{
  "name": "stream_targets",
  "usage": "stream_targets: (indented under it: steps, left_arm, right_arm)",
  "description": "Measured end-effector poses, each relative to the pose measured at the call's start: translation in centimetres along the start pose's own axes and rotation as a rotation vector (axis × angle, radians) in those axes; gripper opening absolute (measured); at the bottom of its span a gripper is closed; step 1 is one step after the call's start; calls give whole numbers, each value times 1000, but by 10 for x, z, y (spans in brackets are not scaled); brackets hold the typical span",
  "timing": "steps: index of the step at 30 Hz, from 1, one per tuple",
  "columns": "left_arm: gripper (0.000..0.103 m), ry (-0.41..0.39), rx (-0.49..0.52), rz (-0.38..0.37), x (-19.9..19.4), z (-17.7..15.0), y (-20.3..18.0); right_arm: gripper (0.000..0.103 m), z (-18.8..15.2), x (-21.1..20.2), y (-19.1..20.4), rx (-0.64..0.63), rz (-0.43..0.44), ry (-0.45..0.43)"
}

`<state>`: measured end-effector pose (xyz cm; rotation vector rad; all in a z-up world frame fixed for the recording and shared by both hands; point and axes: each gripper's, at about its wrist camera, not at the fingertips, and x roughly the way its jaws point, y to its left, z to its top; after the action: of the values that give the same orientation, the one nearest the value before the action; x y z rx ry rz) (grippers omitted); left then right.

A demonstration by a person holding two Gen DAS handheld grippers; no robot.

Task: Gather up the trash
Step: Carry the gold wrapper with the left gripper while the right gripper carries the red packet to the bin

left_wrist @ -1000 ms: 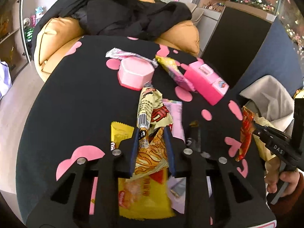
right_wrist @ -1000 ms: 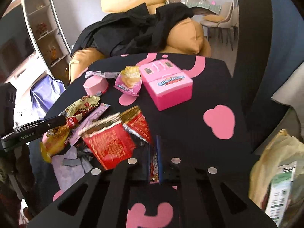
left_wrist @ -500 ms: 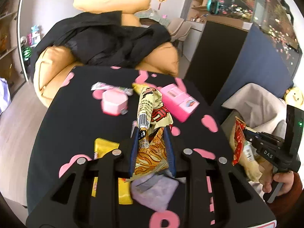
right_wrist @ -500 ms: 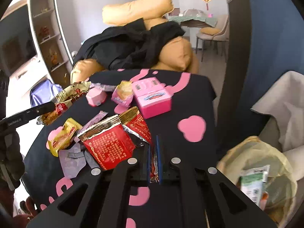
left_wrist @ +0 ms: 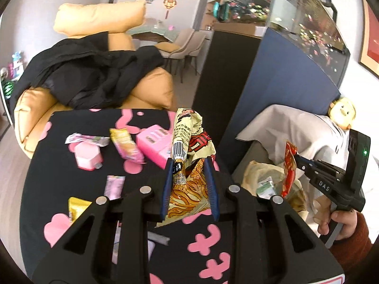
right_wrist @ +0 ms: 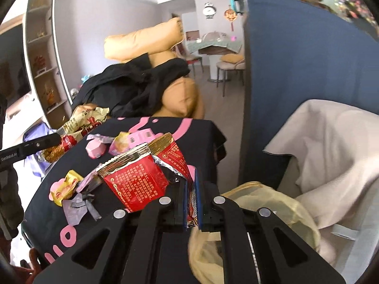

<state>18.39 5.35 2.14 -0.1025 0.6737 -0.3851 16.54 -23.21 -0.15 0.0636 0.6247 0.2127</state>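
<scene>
Both grippers are clamped on wrappers: left gripper [left_wrist: 189, 184] pinches a crumpled yellow snack bag [left_wrist: 193, 142], right gripper [right_wrist: 192, 202] a red foil wrapper [right_wrist: 137, 179]. Just beyond and below the right one gapes the yellow trash bag [right_wrist: 272, 203]; released early, its light foil could land beside the rim.

Home living room, sofa [left_wrist: 151, 90], probably aquarium [left_wrist: 296, 16]

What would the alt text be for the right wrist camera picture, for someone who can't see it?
The right gripper holds a red foil snack wrapper pinched between its fingers, above a yellowish trash bag beside a black table with pink shapes. More wrappers litter the table, and at left the left gripper holds a cream and red wrapper.
</scene>
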Motion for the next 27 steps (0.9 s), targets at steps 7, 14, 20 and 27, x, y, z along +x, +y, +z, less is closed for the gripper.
stream_targets:
  steps: [7, 14, 20, 27]
  left_arm:
    - [25, 18, 45, -80, 19, -2, -40]
    - [25, 54, 97, -170, 48, -10, -85]
    - [25, 116, 162, -215, 74, -20, -128]
    - [25, 183, 245, -260, 98, -37, -173]
  right_arm:
    - [8, -5, -20, -35, 51, -37, -45]
    - [8, -11, -41, -65, 73, -84, -84]
    - [8, -21, -58, -102, 133, -127, -114]
    - [8, -39, -74, -135, 183, -169, -125]
